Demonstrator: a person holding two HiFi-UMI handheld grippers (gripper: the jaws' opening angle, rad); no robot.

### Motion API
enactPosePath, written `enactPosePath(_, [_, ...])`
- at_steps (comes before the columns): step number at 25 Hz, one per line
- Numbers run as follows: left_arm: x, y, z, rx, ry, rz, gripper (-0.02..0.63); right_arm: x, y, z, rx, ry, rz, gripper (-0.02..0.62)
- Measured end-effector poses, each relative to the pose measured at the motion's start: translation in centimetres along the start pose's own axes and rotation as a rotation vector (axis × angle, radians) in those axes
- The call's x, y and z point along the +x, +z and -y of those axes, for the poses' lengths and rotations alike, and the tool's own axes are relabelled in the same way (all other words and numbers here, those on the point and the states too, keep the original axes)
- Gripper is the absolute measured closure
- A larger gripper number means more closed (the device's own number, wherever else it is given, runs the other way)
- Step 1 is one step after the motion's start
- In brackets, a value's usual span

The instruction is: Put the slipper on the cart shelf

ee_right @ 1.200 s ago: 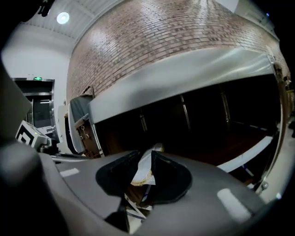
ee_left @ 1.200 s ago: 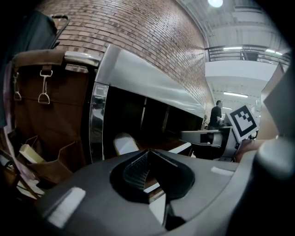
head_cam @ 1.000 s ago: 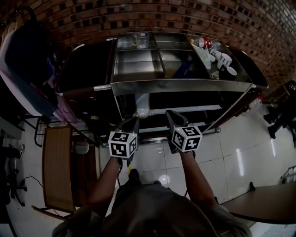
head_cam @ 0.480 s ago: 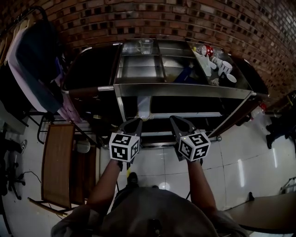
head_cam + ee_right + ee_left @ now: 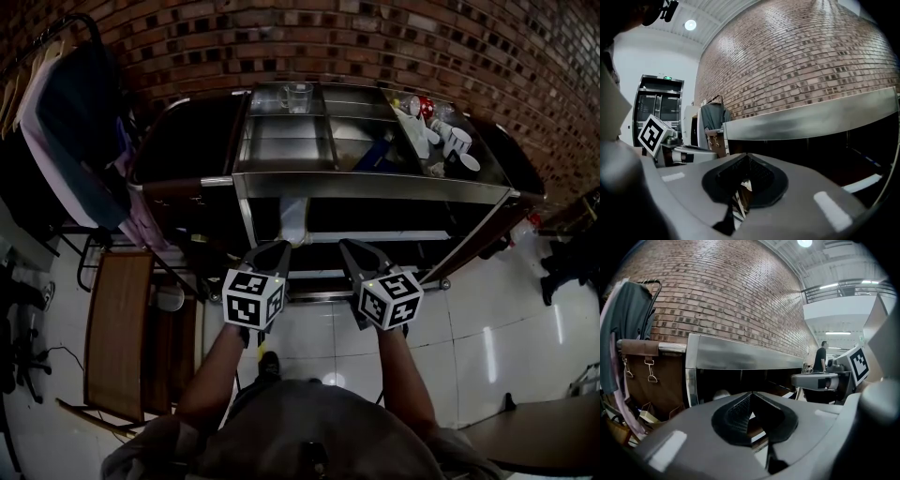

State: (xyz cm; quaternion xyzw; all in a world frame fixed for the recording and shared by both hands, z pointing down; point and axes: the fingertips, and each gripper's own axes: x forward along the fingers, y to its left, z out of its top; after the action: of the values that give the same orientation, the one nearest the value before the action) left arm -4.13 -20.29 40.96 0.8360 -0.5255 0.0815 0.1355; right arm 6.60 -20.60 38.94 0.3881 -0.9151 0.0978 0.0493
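A pale slipper lies on the lower shelf of the steel cart, just behind its front rail; in the left gripper view the slipper shows as a pale lump in the dark shelf opening. My left gripper is held in front of the cart, a little below and near the slipper, shut with nothing in it. My right gripper is beside it, also shut and empty. Each gripper shows in the other's view, as the right gripper and the left gripper.
The cart top holds a clear jug and several cups. A clothes rack with garments and a wooden chair stand at the left. A table corner is at the lower right. Brick wall behind.
Both grippers have stayed side by side in front of the cart, barely shifting. The slipper has not moved on the shelf. The view has tilted slightly.
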Motion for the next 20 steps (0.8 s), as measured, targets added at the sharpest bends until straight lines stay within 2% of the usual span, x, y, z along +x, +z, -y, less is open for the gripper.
enactPosePath(20, [-0.07,-0.26,0.26,-0.011,-0.008,-0.001,0.598,0.63,0.6,-0.84,0.012,0.035,0.017,0.595])
